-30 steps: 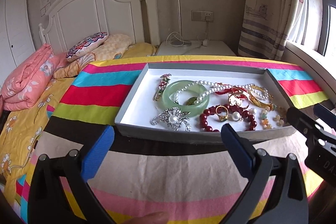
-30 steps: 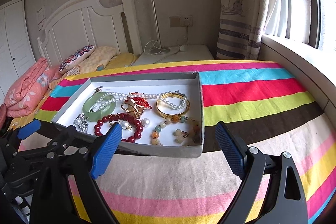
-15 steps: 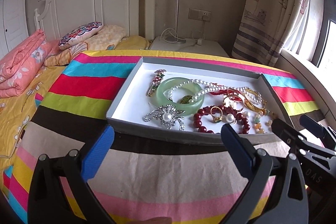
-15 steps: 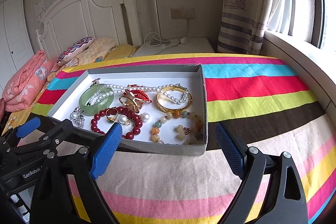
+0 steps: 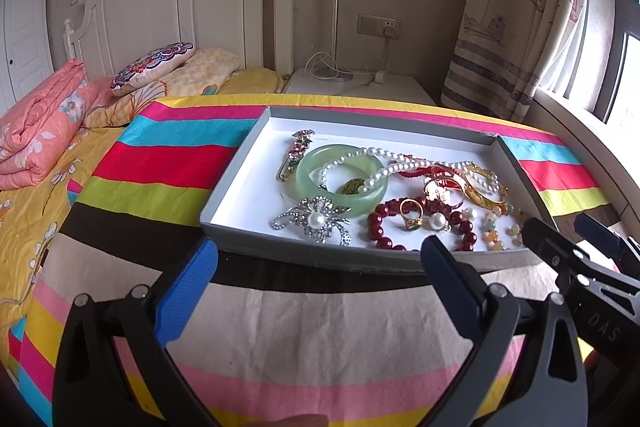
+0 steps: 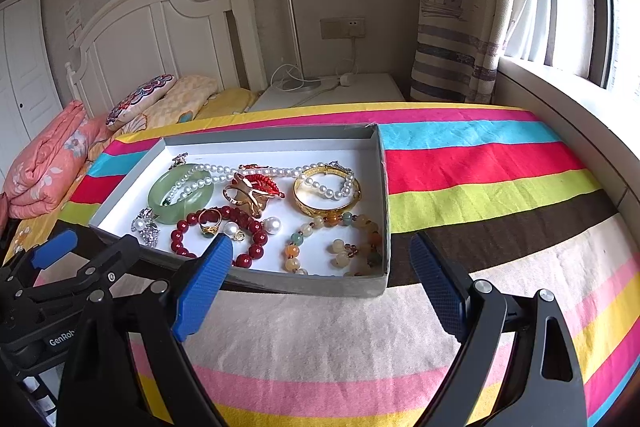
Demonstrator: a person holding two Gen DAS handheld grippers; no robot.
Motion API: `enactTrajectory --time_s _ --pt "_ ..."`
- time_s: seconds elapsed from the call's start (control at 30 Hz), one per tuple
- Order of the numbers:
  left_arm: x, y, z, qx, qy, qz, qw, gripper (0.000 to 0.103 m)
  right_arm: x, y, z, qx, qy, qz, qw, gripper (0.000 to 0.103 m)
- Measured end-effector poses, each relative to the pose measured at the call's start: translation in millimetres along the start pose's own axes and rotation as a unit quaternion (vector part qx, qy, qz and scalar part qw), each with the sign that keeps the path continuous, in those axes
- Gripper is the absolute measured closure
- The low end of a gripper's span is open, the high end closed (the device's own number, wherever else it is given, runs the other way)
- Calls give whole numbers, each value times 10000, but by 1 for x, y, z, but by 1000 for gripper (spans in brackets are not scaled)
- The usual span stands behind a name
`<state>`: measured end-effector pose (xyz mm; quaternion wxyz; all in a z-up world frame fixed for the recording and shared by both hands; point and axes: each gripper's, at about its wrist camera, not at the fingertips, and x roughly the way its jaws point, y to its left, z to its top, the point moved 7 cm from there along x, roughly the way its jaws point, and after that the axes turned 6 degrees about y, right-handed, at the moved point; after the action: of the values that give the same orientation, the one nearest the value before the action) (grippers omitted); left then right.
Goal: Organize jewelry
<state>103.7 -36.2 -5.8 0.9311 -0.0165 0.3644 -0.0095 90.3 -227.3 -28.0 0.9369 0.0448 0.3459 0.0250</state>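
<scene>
A grey shallow box (image 5: 236,187) (image 6: 382,187) with a white floor lies on the striped cloth and holds mixed jewelry. In it are a green jade bangle (image 5: 306,179) (image 6: 160,195), a pearl necklace (image 5: 384,169) (image 6: 288,171), a silver pearl brooch (image 5: 316,219), a dark red bead bracelet (image 5: 374,223) (image 6: 256,243), a gold bangle (image 6: 320,209) and a pale bead bracelet (image 6: 340,247). My left gripper (image 5: 320,291) is open and empty, just short of the box's near wall. My right gripper (image 6: 320,279) is open and empty at the box's near right corner.
The striped cloth (image 6: 480,167) covers a table with bare room right of the box. A bed with pillows (image 5: 152,67) and a pink quilt (image 5: 36,131) lies left. A white nightstand (image 6: 332,93), a curtain (image 6: 460,27) and a window sill (image 6: 560,99) stand behind and right.
Both grippers have risen and tilted so the box sits lower and nearer in view. Both jaws stay open. The jewelry has not moved.
</scene>
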Motion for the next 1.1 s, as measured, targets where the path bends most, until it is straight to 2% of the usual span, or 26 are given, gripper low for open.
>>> enactTrajectory --time_s 1.1 --pt "0 0 -4 59 -5 58 10000 2 -1 -2 -1 66 -21 -9 10000 16"
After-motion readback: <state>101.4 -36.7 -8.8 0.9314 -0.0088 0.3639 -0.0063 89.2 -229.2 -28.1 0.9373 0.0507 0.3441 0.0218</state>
